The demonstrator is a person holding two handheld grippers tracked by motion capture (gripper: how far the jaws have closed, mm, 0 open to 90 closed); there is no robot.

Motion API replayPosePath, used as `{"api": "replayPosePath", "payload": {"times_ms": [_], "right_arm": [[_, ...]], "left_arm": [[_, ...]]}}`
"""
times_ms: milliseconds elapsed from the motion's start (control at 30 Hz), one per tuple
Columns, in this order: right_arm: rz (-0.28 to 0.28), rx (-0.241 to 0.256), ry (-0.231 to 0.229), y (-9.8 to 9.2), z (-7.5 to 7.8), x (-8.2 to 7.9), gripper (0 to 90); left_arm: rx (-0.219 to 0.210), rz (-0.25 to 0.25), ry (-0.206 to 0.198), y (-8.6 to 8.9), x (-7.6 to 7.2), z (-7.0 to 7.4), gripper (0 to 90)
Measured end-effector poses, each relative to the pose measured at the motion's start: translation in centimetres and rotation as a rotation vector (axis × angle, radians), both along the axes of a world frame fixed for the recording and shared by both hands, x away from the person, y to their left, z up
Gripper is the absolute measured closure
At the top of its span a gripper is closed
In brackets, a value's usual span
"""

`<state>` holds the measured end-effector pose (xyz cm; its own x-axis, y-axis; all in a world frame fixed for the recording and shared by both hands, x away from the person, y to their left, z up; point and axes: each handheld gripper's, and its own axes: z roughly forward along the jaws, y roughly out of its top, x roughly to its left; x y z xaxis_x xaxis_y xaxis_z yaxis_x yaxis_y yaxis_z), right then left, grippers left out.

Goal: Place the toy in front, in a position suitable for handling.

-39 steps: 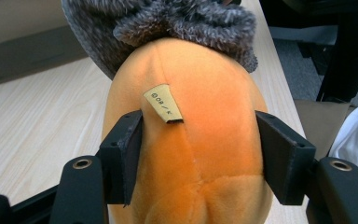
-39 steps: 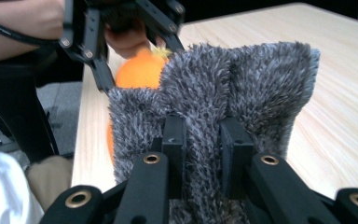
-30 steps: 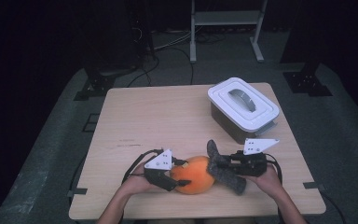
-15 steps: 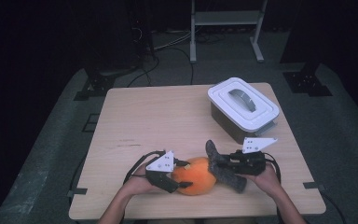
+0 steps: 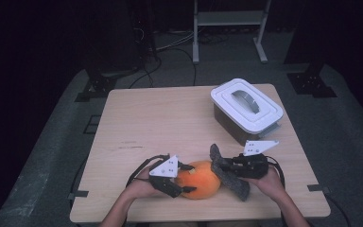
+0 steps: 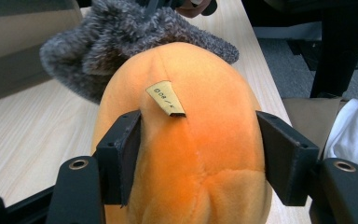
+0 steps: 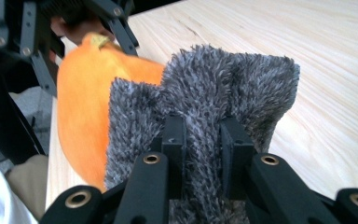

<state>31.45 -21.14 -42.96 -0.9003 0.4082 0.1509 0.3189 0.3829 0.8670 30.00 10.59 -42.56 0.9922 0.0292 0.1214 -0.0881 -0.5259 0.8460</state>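
Plush toy [image 5: 199, 179] at table's [image 5: 160, 123] near edge, furry cloth [image 5: 229, 173] touching its right; lidded box [image 5: 246, 110] far right.

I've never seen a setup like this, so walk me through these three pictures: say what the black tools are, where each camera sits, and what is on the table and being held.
A person sits at a wooden table with a hand-held gripper in each hand; there is no robot arm. The high view looks down from above. The other two pictures come from small cameras riding on each gripper, looking along its black fingers.

The left gripper is closed around an orange plush toy; its fingers press the toy's sides. The right gripper pinches a grey fuzzy cloth that lies against the toy. Farther back on the person's right stands a box with a white handled lid.
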Motion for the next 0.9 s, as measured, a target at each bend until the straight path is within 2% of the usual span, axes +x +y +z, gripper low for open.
{"api": "replayPosePath", "payload": {"times_ms": [33, 167, 233, 333, 400, 467, 533, 600, 633, 667, 733, 833, 900], "right_arm": [[-0.004, 0.001, 0.002, -0.1, 0.1, -0.1, 74.0], [0.028, 0.071, -0.012, 0.1, 0.8, -0.6, 73.9], [0.038, 0.052, -0.015, 0.5, 0.8, -0.6, 73.9], [0.04, 0.049, 0.034, 0.3, 0.1, -0.2, 73.6], [0.028, 0.01, 0.037, -0.1, -0.1, 0.0, 73.6], [0.014, -0.003, 0.029, -0.3, 0.0, -0.1, 73.7], [0.013, 0.027, -0.009, -0.3, 0.8, -0.5, 73.7], [0.034, 0.093, -0.038, 0.2, 1.6, -0.8, 73.7], [0.042, 0.111, -0.05, 0.5, 1.9, -0.9, 73.7], [0.052, 0.113, -0.059, 0.9, 2.0, -1.0, 73.6], [0.072, 0.068, -0.065, 1.6, 1.7, -1.0, 73.3], [0.073, 0.075, -0.029, 1.4, 1.0, -0.6, 73.4], [0.063, 0.054, -0.017, 0.9, 0.8, -0.5, 73.4]], "left_arm": [[-0.003, 0.003, 0.001, 0.0, 0.0, 0.0, 35.4], [-0.006, 0.013, 0.004, 0.0, 0.1, 0.0, 35.4], [-0.004, 0.014, -0.003, 0.1, 0.1, 0.0, 35.2], [-0.002, 0.031, 0.005, 0.1, 0.2, 0.1, 34.3], [-0.009, 0.036, 0.009, 0.1, 0.3, 0.1, 34.2], [-0.014, 0.04, 0.014, 0.0, 0.4, 0.1, 34.2], [-0.014, 0.039, 0.013, -0.1, 0.5, 0.2, 34.1], [-0.023, 0.042, 0.019, -0.3, 0.4, 0.1, 34.1], [-0.023, 0.04, 0.013, -0.5, 0.4, 0.1, 34.0], [-0.022, 0.042, 0.011, -0.6, 0.4, 0.2, 33.7], [-0.016, 0.051, 0.013, -0.7, 0.5, 0.2, 32.4], [-0.028, 0.081, 0.033, -0.7, 0.5, 0.2, 27.4], [-0.02, 0.106, 0.048, -0.8, 0.7, 0.3, 21.2]]}}
